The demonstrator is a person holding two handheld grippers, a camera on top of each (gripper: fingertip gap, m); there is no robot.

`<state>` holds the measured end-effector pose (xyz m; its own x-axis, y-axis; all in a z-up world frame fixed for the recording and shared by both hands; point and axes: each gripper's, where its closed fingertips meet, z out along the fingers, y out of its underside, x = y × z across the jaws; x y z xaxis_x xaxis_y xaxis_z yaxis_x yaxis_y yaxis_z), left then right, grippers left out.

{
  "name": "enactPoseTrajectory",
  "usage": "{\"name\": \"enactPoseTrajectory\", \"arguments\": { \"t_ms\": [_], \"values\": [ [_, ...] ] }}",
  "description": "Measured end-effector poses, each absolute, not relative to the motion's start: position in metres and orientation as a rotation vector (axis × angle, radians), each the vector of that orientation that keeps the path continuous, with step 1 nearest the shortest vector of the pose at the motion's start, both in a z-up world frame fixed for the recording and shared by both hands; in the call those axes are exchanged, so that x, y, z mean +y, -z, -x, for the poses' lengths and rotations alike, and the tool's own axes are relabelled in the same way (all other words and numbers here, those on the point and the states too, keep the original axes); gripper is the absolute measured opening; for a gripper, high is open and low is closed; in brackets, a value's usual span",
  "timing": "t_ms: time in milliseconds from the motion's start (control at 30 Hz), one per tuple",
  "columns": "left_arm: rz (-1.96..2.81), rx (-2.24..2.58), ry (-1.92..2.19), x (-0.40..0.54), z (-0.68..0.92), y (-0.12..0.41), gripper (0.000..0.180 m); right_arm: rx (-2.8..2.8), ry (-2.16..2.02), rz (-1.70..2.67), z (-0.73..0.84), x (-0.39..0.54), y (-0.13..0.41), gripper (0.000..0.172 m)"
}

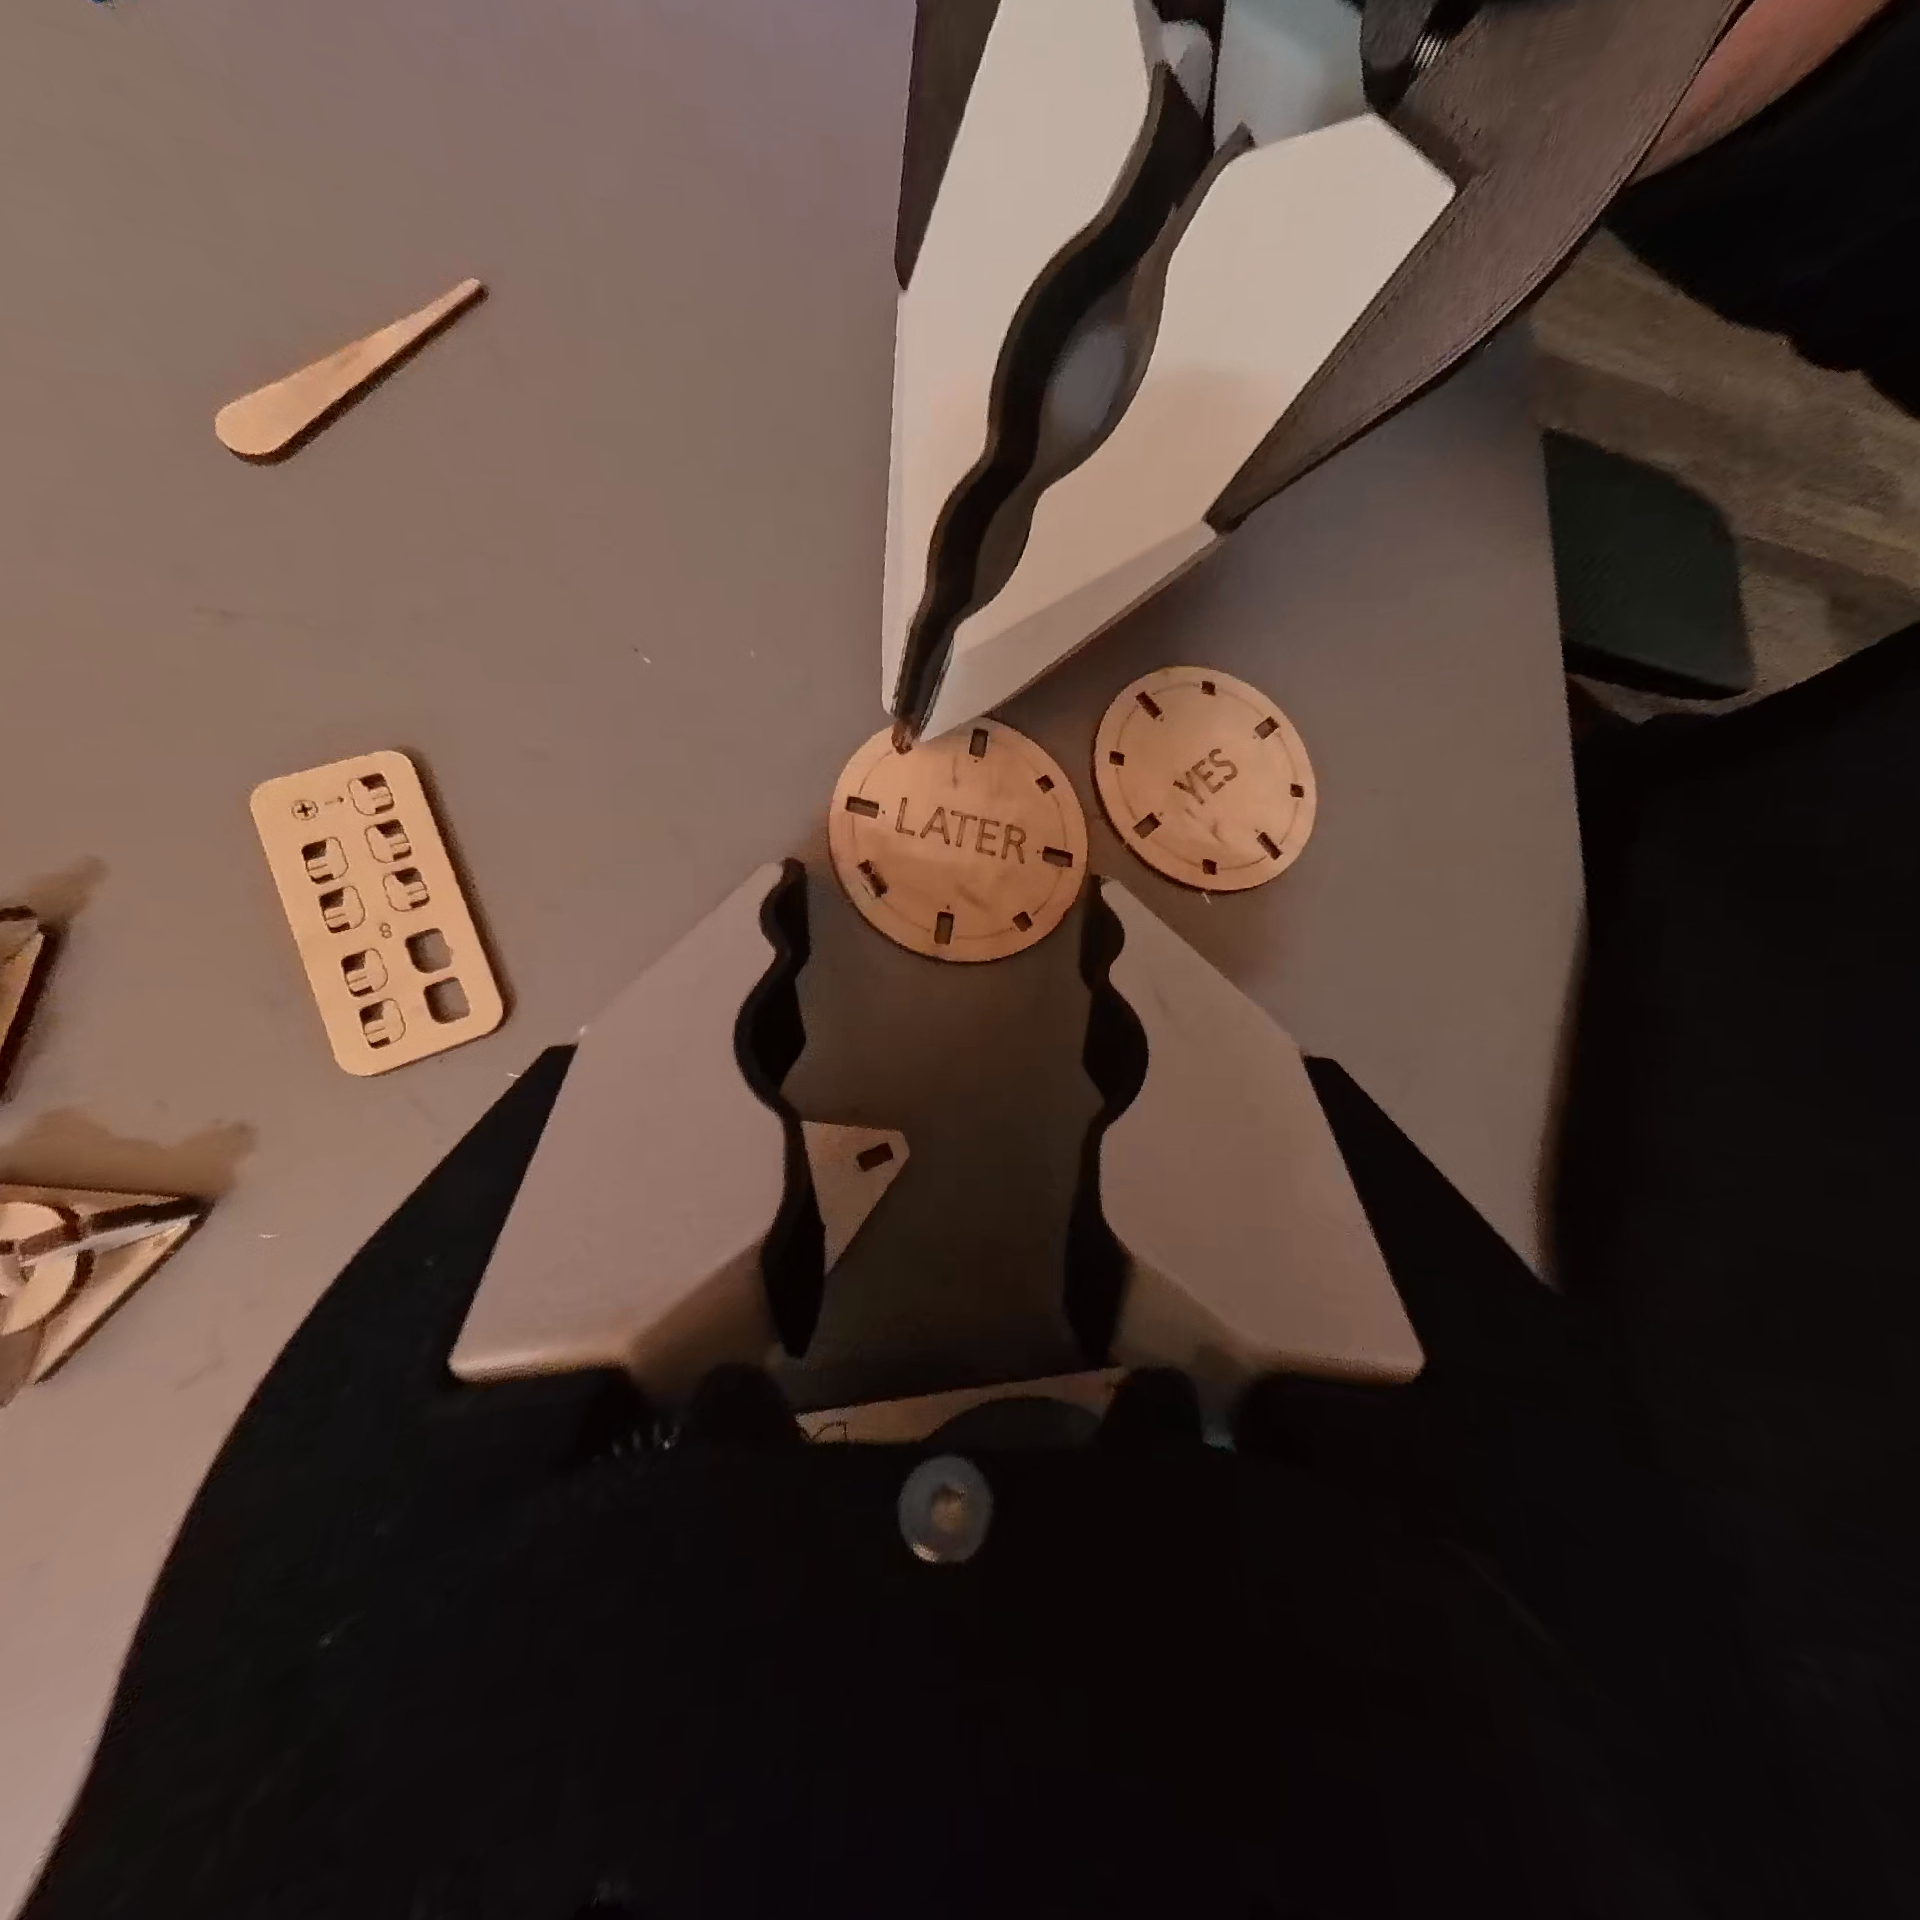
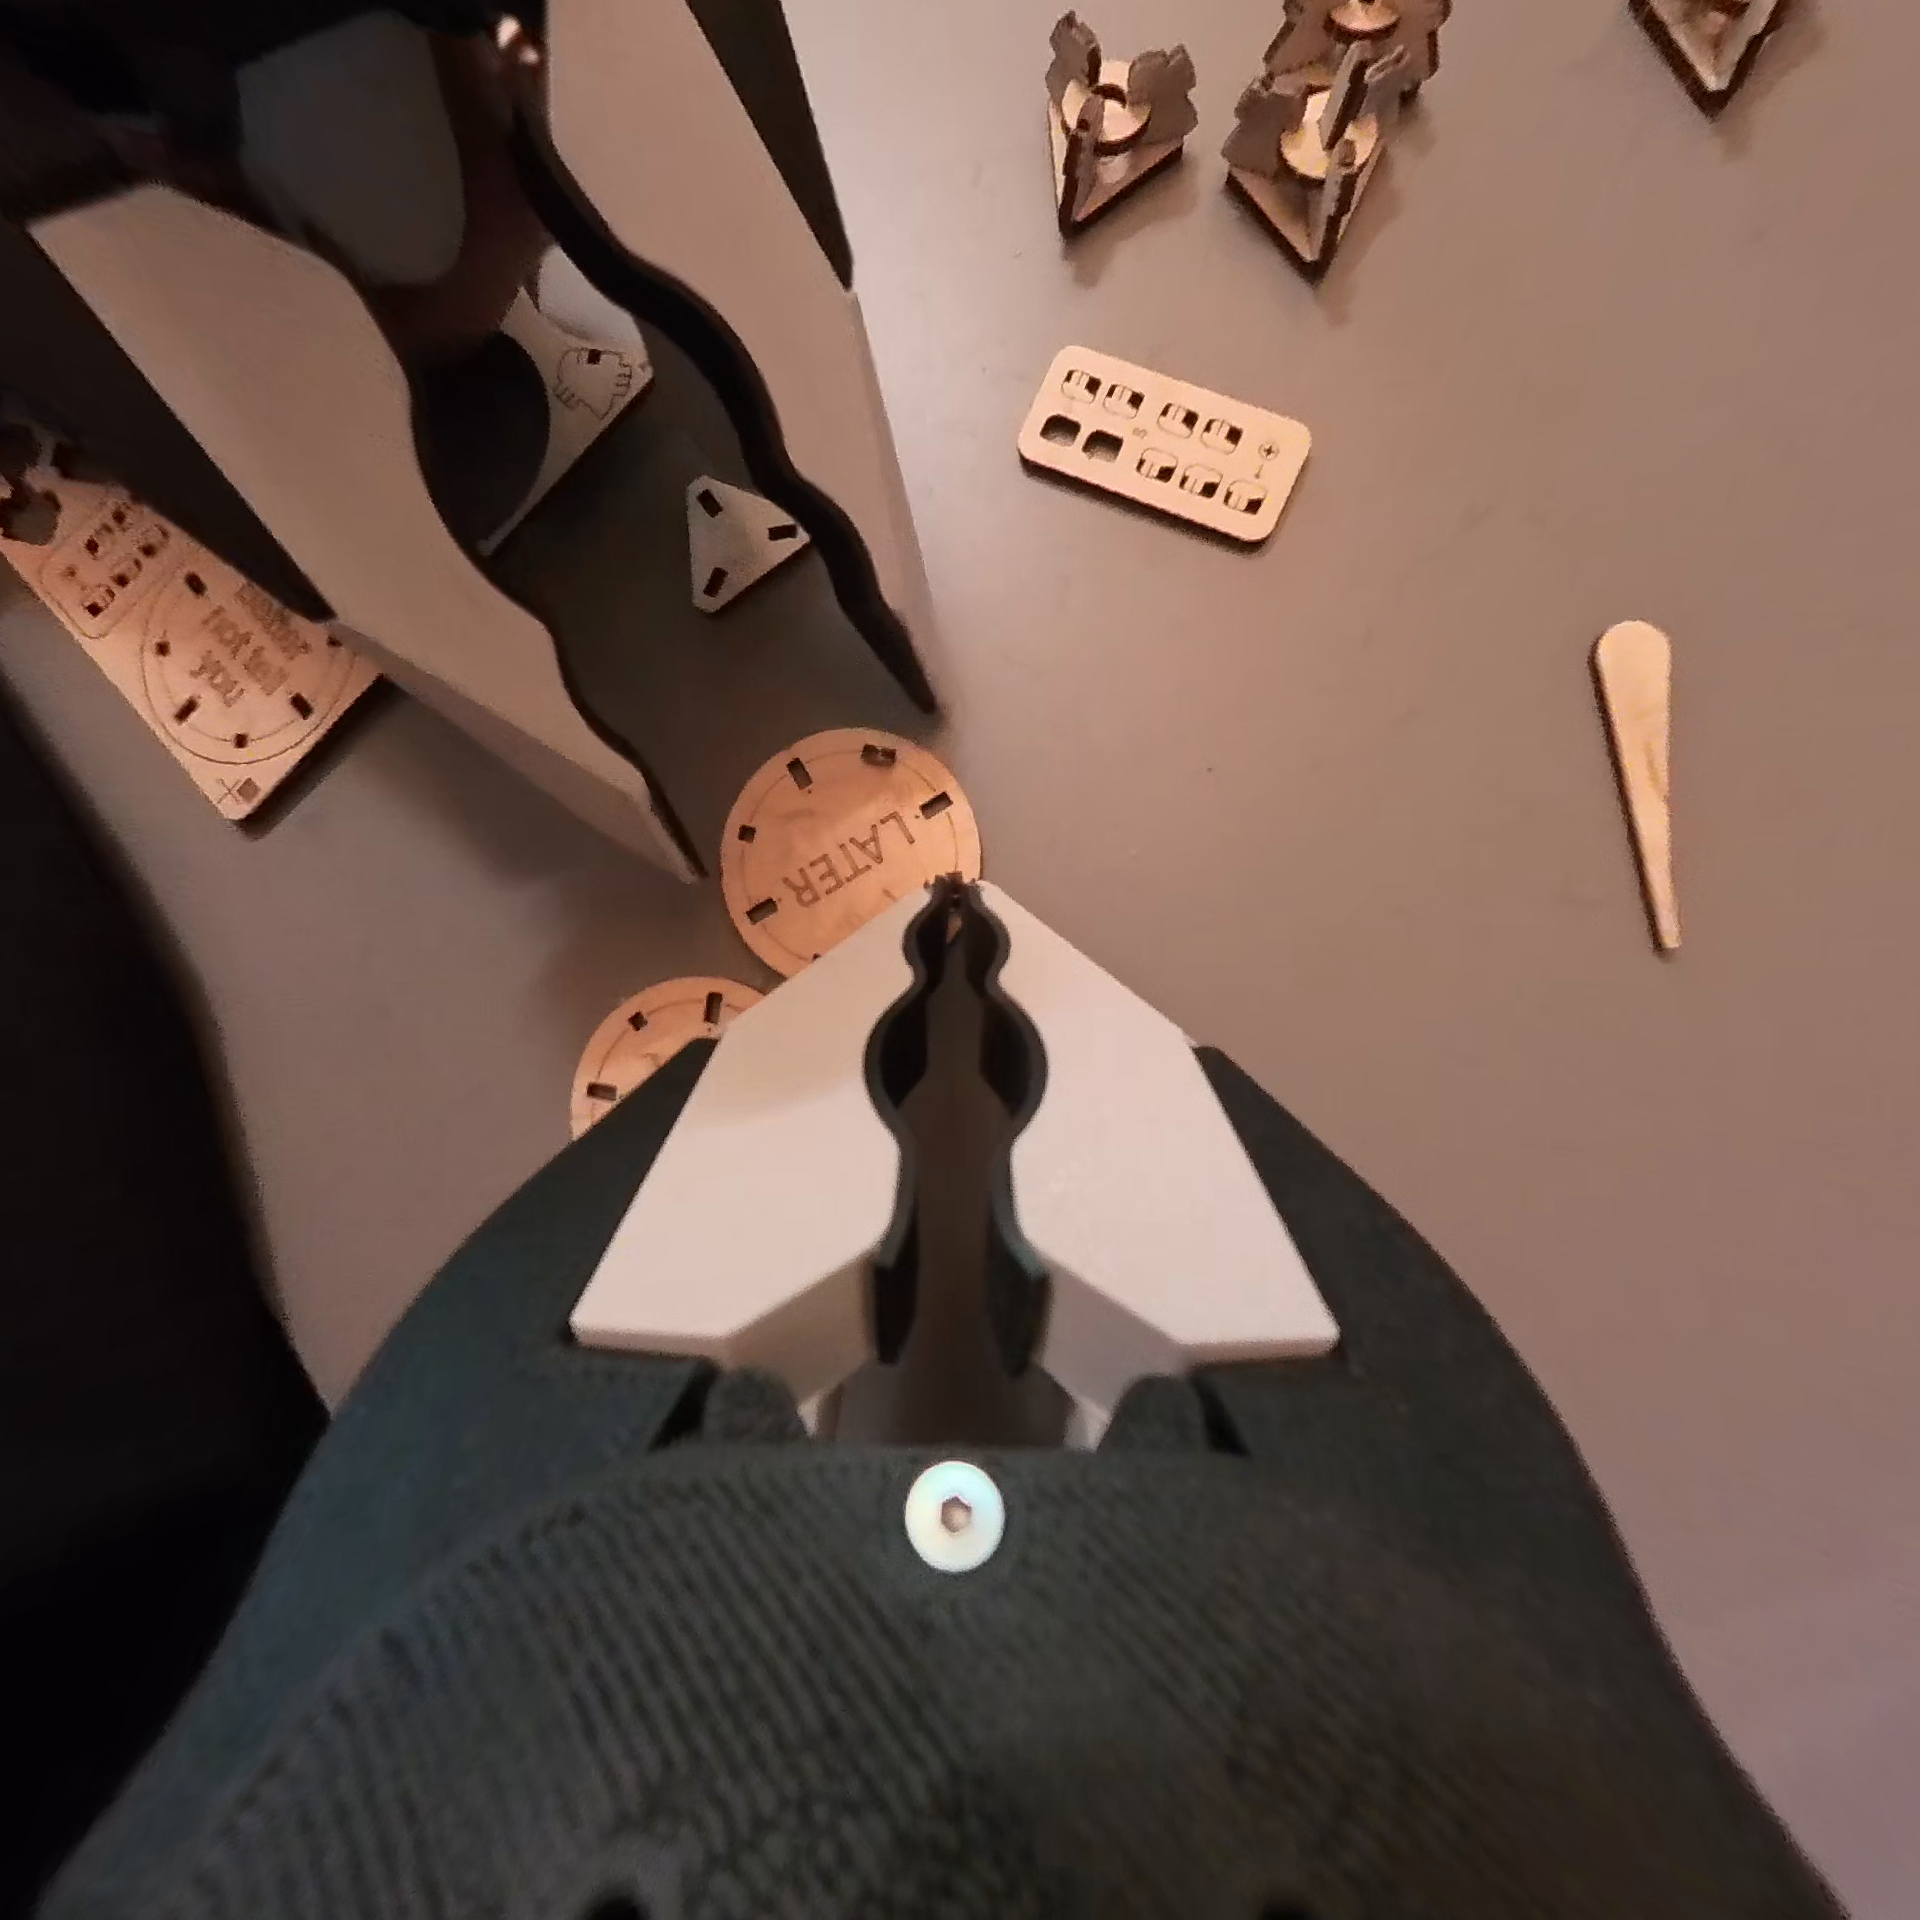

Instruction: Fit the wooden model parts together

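The left gripper (image 1: pixel 940 894) stands with its jaws wide apart and nothing between the pads; a round wooden disc (image 1: pixel 958 844) with engraved lettering lies flat on the grey table (image 1: pixel 623 520) just past its fingertips, the right fingertip just beside the disc's rim. Neither pad presses on it.

The right gripper (image 2: pixel 951 888) comes in from the opposite side with its jaws together. Its tip rests on the far edge of that same disc, right at one of the rim slots — a tiny dark bit seems to sit pinched at the very tip, though what it is cannot be made out.

A 2nd disc (image 1: pixel 1205 784), also slotted around its rim and engraved, lies just beside the 1st, to its right in the left wrist view, the 2 nearly touching.

Farther off on the table lie a small rectangular wooden card (image 1: pixel 379 912) with cut-out squares, a teardrop-shaped wooden stick (image 1: pixel 343 369), and a small triangular wooden piece (image 2: pixel 736 540) seen between the left gripper's fingers. Several assembled wooden pieces (image 2: pixel 1216 135) stand at the far side, and a larger engraved wooden sheet (image 2: pixel 197 665) lies under the left gripper's side — partly hidden.
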<state>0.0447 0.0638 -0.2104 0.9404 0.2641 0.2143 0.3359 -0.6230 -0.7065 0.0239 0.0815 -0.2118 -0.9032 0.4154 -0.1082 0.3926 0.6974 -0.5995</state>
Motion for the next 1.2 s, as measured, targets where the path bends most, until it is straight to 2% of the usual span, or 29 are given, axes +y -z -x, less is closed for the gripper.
{"name": "enactPoseTrajectory", "arguments": {
  "t_ms": [333, 600, 1200],
  "values": [
    [2.303, -0.414, 0.079, 0.064, -0.045, 0.214, 0.049, -2.895, -0.889, 0.673, -0.029, 0.084, 0.214, 0.001],
    [2.273, -0.423, 0.200, 0.067, -0.055, 0.211, 0.037, -2.867, -0.862, 0.637, -0.022, 0.083, 0.215, 0.001],
    [2.248, -0.434, 0.163, 0.068, -0.050, 0.208, 0.039, -2.856, -0.813, 0.580, -0.024, 0.085, 0.214, 0.001]
  ]
}}
